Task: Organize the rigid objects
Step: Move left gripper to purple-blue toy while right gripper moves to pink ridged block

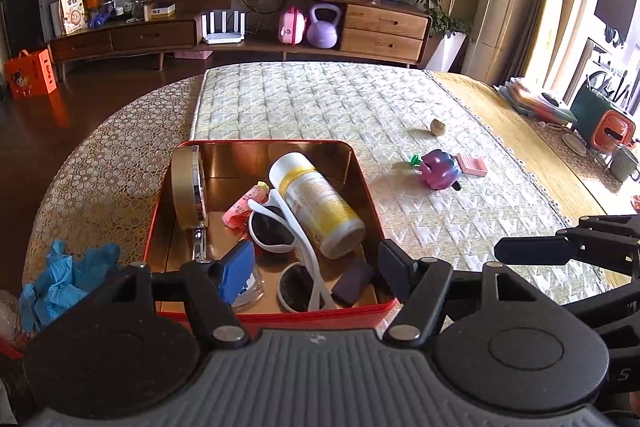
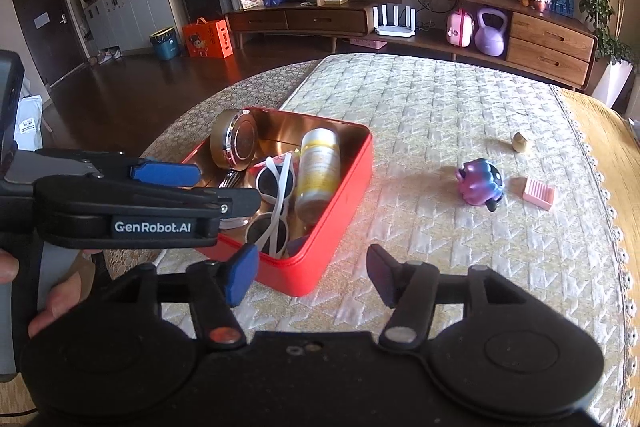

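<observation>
The red tin (image 1: 256,311) at the desk's left already held a white bottle (image 1: 316,203), white sunglasses (image 1: 288,247) and a round gold case (image 1: 186,183). Both the left claw (image 1: 316,269) and the right claw (image 2: 308,277) stood wide and empty. Further right, a purple toy (image 2: 480,183), a pink comb (image 2: 538,193) and a small yellow duck (image 2: 520,142) lay loose, probably still to be packed.

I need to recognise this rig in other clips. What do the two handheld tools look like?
Both are black linkage tools with round pivot discs and silver rivets. The left tool and right tool each pair one blue pad with one dark pad. The left one's side reads "GenRobot.AI" in white; its handle is grey.
</observation>
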`<state>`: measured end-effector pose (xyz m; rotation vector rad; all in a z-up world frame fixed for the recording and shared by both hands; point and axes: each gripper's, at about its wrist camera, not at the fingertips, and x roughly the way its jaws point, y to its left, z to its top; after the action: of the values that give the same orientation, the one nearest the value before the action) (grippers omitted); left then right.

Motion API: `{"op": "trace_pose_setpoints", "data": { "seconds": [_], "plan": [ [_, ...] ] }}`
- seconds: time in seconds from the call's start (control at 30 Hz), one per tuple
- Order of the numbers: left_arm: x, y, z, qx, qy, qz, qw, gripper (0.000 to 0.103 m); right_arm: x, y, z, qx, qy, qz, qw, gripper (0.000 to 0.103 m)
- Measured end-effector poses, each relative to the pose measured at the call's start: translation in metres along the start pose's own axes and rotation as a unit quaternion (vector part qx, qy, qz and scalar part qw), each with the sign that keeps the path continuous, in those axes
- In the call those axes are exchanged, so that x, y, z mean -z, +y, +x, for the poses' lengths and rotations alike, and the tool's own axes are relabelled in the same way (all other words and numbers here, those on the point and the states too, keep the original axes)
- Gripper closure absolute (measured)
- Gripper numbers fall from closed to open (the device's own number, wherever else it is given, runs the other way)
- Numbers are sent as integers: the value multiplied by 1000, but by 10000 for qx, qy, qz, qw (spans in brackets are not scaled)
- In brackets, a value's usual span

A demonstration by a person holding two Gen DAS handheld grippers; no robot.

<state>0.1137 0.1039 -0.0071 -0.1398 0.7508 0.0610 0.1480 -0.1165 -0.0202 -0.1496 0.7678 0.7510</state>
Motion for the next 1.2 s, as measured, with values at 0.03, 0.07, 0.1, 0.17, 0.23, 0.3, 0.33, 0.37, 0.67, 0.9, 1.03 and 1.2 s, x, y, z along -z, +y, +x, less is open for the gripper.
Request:
{"op": "trace_pose_setpoints", "data": {
  "seconds": [0.03,0.07,0.1,0.17,0.23,0.3,0.33,0.37,0.67,0.9,1.03,1.2],
  "plan": [
    [0,-3,0,23,-5,0,10000,34,2,-4,-4,16,-22,26,10000,40],
    [0,-6,0,51,-3,2,10000,34,3,-8,-7,29,-44,54,10000,39],
    [0,-9,0,66,-2,1,10000,34,4,-12,-10,36,-67,84,9999,39],
    [1,-16,0,126,-6,4,9999,34,8,-22,-17,78,-123,152,9998,35],
    [1,-24,2,163,5,26,9999,34,11,-32,-23,131,-179,213,9995,31],
    [1,-31,3,195,-1,51,9998,34,15,-42,-28,174,-219,277,9992,28],
    [1,-36,4,221,-3,52,9997,34,17,-48,-30,211,-250,316,9990,25],
    [1,-39,5,245,4,56,9997,33,19,-52,-32,242,-271,349,9987,22],
    [-6,-69,19,395,-1,-78,9992,20,33,-91,-45,491,-425,409,9970,2],
    [-19,-97,37,341,-24,29,9994,20,36,-120,-40,770,-423,318,9956,1],
    [-31,-112,50,353,24,86,9993,20,32,-142,-31,841,-362,395,9950,1],
    [-45,-122,71,361,200,-2,9991,20,27,-165,-18,914,-325,378,9946,1]
  ]
}}
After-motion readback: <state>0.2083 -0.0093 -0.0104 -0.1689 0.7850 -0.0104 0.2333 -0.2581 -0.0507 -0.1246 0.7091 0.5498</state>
